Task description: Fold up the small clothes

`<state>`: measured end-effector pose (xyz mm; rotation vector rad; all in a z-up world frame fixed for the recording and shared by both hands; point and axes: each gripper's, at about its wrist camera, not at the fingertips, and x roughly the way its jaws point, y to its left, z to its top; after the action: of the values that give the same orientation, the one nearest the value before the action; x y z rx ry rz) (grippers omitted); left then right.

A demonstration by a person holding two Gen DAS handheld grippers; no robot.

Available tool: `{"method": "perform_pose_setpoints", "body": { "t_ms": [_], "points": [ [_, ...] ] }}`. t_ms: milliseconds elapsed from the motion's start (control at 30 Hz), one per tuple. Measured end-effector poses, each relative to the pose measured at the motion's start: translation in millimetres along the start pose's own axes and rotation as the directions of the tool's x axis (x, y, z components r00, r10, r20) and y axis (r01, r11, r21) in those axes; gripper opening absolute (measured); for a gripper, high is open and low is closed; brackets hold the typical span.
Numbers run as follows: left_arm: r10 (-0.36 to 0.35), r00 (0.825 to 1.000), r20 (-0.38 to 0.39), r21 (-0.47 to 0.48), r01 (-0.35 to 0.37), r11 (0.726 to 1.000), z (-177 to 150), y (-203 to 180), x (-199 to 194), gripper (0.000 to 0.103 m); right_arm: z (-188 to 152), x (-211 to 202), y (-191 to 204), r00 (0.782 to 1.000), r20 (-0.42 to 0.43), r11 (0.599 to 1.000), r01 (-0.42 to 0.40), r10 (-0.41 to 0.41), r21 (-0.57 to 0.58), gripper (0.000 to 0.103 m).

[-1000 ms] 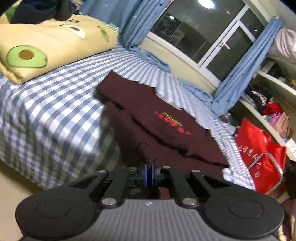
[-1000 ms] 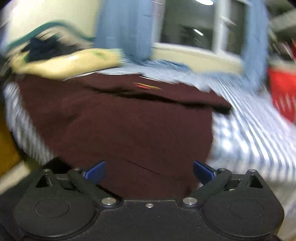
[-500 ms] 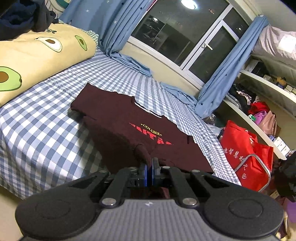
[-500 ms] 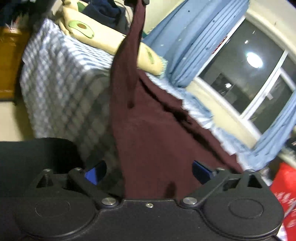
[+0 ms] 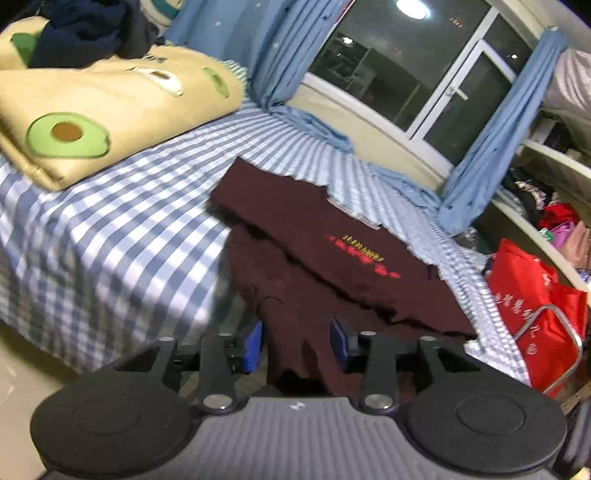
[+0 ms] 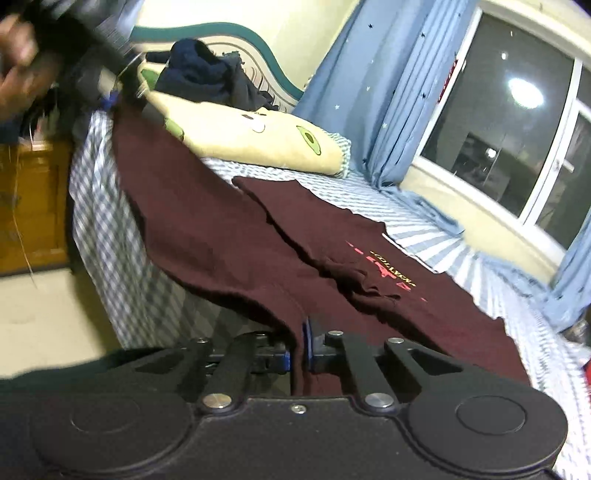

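A dark maroon T-shirt (image 5: 317,229) with red and yellow lettering lies on the blue checked bed (image 5: 110,229), its lower part hanging over the near edge. My left gripper (image 5: 297,341) stands open, with the shirt's hem between its blue pads, not pinched. My right gripper (image 6: 304,345) is shut on the shirt's hem (image 6: 236,251). In the right wrist view the left gripper (image 6: 107,85) shows at the upper left by the shirt's far corner, blurred.
A folded yellow avocado-print quilt (image 5: 110,103) with dark clothes (image 5: 85,33) on it lies at the bed's head. A red bag (image 5: 532,314) stands right of the bed by shelves. Blue curtains (image 5: 491,140) frame the window. A wooden cabinet (image 6: 33,206) stands left.
My left gripper has opened and let go of the hem. My right gripper has shut on the shirt's hem. The shirt now stretches between the two grippers.
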<state>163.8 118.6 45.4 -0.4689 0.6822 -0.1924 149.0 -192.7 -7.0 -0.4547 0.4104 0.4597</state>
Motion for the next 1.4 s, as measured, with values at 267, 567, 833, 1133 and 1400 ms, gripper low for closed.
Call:
{"method": "perform_pose_setpoints", "body": {
  "t_ms": [267, 567, 833, 1133, 1400],
  "points": [
    [0.124, 0.989, 0.077, 0.071, -0.13, 0.989, -20, 0, -11, 0.097, 34, 18, -41, 0.987, -0.062, 0.976, -0.138, 0.151, 0.17, 0.006],
    [0.029, 0.951, 0.308, 0.319, -0.132, 0.938, -56, -39, -46, 0.102, 39, 27, -53, 0.98, -0.071, 0.955, -0.163, 0.186, 0.247, 0.007],
    [-0.107, 0.96, 0.259, 0.62, -0.08, 0.781, -86, -86, -34, 0.102, 34, 33, -62, 0.977, -0.059, 0.93, -0.173, 0.203, 0.325, 0.008],
    [0.003, 0.968, 0.252, 0.749, -0.197, 0.632, -113, -112, 13, 0.097, 35, 25, -62, 0.98, -0.042, 0.928, -0.169, 0.194, 0.331, 0.009],
    [0.125, 0.94, 0.318, 0.717, -0.325, 0.616, -121, -90, 26, 0.072, 33, 13, -52, 0.99, -0.017, 0.947, -0.129, 0.14, 0.295, 0.009]
  ]
}}
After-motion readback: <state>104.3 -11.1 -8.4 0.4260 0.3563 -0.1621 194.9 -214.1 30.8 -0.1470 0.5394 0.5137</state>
